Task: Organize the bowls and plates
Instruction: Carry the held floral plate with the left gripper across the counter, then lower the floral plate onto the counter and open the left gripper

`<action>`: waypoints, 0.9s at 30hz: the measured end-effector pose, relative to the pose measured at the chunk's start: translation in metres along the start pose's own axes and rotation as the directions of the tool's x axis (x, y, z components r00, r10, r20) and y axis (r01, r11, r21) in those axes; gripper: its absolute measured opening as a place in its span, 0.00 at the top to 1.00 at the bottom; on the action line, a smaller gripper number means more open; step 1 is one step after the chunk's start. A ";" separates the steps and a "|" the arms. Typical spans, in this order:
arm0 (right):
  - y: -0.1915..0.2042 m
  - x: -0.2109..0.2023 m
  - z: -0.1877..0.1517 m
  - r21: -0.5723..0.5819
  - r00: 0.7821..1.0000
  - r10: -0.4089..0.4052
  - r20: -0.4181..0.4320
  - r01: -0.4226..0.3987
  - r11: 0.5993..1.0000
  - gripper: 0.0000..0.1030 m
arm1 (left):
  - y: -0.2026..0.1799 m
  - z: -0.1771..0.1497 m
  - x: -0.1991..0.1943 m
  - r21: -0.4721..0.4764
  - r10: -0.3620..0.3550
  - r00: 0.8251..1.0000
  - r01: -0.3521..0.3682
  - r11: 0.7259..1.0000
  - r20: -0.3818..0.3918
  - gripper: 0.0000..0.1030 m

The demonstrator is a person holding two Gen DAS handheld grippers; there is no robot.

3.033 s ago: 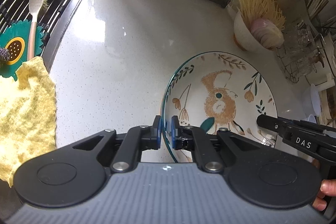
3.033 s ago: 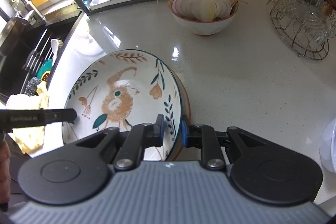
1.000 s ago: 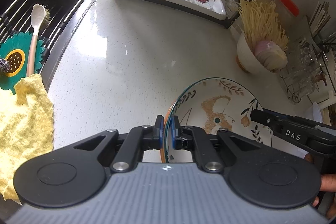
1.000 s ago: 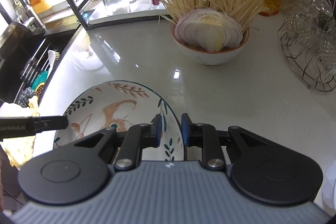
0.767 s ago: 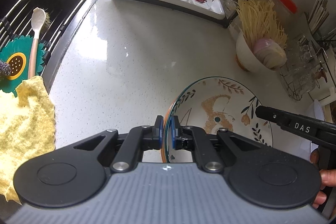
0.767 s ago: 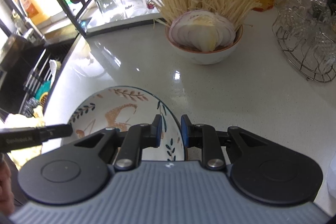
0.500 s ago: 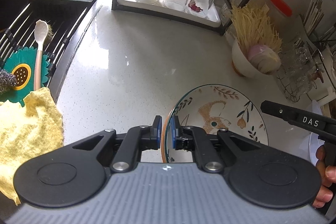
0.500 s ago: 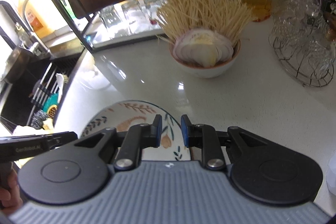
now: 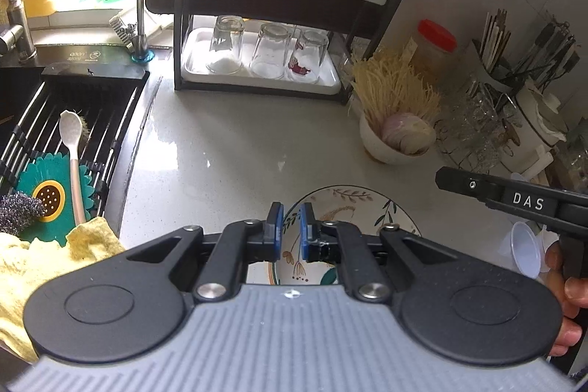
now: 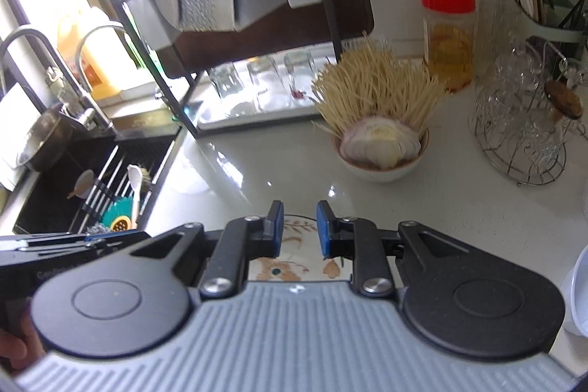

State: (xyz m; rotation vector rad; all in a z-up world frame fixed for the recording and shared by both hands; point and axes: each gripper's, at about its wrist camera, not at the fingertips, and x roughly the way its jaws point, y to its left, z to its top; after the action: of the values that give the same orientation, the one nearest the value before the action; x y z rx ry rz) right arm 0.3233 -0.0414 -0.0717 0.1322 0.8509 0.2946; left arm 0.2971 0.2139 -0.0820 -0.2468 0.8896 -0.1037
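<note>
A painted plate with a bird and leaf pattern (image 9: 349, 204) lies flat on the white counter (image 9: 239, 153), under both grippers. It also shows in the right wrist view (image 10: 294, 223). My left gripper (image 9: 290, 230) hangs above the plate's left rim, its jaws a little apart and holding nothing. My right gripper (image 10: 299, 226) is above the plate's right side, jaws apart and empty. A white bowl with sliced onion and enoki mushrooms (image 9: 400, 135) stands behind the plate, also in the right wrist view (image 10: 380, 149).
A black dish rack (image 9: 264, 24) with three upturned glasses stands at the back. The sink (image 9: 55, 135) with a brush and sponge is on the left, a yellow cloth (image 9: 47, 259) at its near edge. A wire glass holder (image 10: 522, 135) and a jar (image 10: 448, 35) stand right.
Both grippers have let go of the plate's rims and risen away from it. The plate now lies flat on the counter. Both views have tilted up toward the rack.
</note>
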 end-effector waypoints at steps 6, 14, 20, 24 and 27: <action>0.013 -0.020 -0.003 0.052 0.999 -0.027 0.036 0.025 0.998 0.78 | 0.013 0.010 -0.026 -0.009 -0.020 0.999 0.021 1.000 0.043 0.91; 0.024 -0.033 -0.019 0.090 0.994 -0.084 0.074 0.077 0.993 0.78 | 0.018 0.018 -0.041 0.008 -0.077 0.996 0.076 0.997 0.049 0.91; 0.022 -0.047 -0.021 0.076 0.991 -0.102 0.091 0.095 0.993 0.78 | -0.003 0.016 -0.037 0.049 -0.122 0.992 0.121 0.991 0.035 0.91; 0.007 -0.054 -0.018 0.089 0.988 -0.109 0.107 0.099 0.991 0.78 | -0.023 0.016 -0.028 0.057 -0.136 0.990 0.134 0.989 0.033 0.91; -0.010 -0.054 -0.019 0.098 0.988 -0.118 0.101 0.108 0.989 0.78 | -0.041 0.017 -0.019 0.064 -0.136 0.990 0.134 0.989 0.030 0.91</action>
State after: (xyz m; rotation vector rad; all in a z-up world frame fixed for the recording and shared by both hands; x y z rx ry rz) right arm 0.2778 -0.0675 -0.0476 0.1835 0.7630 0.1403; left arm 0.2992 0.1811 -0.0466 -0.2499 0.8340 -0.2520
